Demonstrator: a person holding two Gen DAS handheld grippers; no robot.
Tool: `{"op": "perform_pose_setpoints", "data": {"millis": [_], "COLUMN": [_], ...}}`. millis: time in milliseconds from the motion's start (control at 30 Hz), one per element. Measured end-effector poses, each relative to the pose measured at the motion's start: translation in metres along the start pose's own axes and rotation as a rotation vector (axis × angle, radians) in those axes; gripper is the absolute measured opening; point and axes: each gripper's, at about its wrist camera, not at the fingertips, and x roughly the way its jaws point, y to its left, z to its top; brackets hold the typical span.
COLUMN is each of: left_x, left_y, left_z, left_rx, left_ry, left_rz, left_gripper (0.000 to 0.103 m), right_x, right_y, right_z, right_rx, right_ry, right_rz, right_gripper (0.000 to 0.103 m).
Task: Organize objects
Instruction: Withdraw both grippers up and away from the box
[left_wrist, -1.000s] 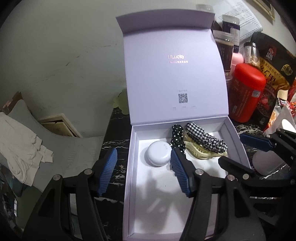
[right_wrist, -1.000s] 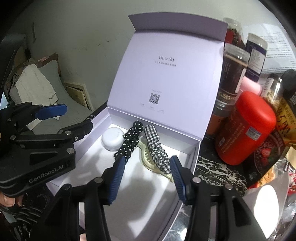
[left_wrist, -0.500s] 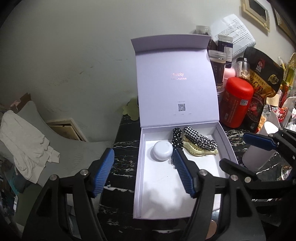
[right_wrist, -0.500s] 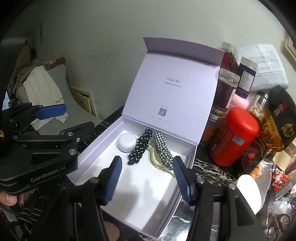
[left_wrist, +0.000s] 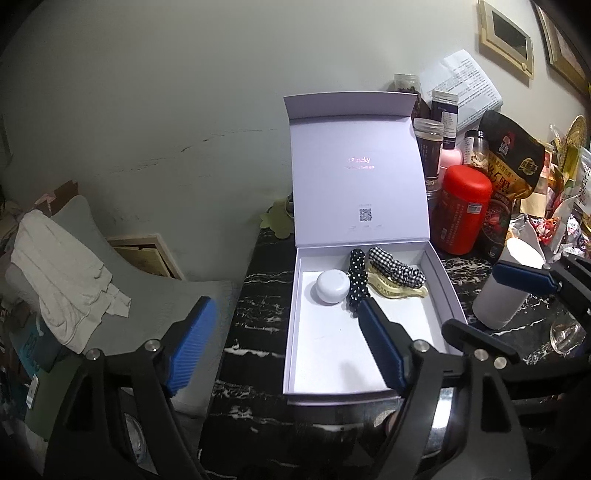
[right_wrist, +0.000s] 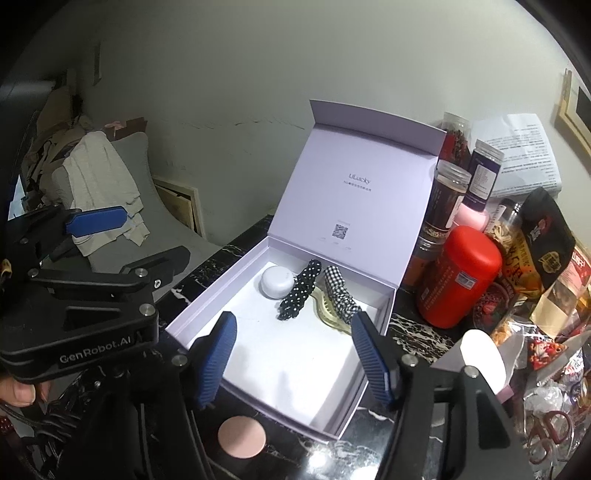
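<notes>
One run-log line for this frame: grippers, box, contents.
left gripper: open, empty, jaws just opening | right gripper: open, empty, jaws just opening | box: lid up | inside: white round case, two scrunchies, hair claw

Readable markings. "ULucky" is printed on the inner face of the raised lid (right_wrist: 354, 192) of the lavender box, above a QR code (right_wrist: 340, 231). "GenRobot.AI" is printed in white on the black body of the left gripper (right_wrist: 94, 349). Print on the jars, pouches and paper sheet is too small to read.
</notes>
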Motion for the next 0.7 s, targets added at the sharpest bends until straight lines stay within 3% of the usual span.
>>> {"op": "perform_pose_setpoints", "data": {"millis": [700], "left_x": [-0.055], "left_y": [0.011], "left_z": [-0.054], "left_rx": [-0.031], "left_ry": [-0.004], "left_rz": [-0.008], "left_gripper": [0.086], "right_x": [-0.049], "right_y": [0.032], "right_z": [-0.043], "right_rx": [0.007], "right_ry": [-0.011], "right_rz": [-0.022], "right_gripper": [0.074]}}
